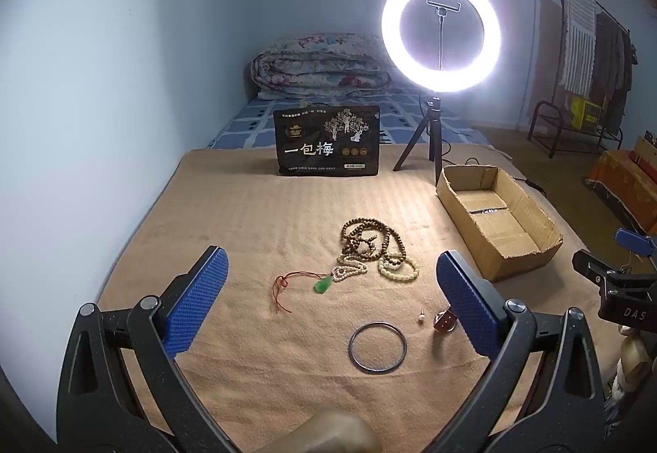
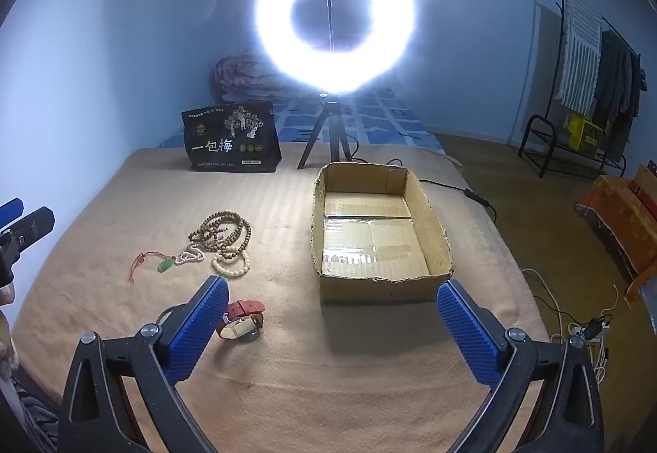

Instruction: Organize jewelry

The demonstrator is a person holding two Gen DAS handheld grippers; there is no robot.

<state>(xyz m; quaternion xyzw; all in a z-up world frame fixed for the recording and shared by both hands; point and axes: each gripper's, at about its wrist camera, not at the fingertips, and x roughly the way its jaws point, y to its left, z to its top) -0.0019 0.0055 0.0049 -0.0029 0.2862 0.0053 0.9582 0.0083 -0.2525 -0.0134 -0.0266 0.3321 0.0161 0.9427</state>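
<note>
Both wrist views tilt down, sharing the beads [image 1: 371, 243] and box [image 2: 380, 231].

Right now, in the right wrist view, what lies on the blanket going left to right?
Red-cord jade pendant → white bead bracelet → red-strap watch → cardboard box. The brown bead strand overlaps the bracelet, so it is left out.

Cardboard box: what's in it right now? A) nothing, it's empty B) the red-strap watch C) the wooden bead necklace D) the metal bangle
A: the cardboard box shows only its bare taped floor, while the bead necklace, watch and bangle all lie on the blanket outside it.
</note>
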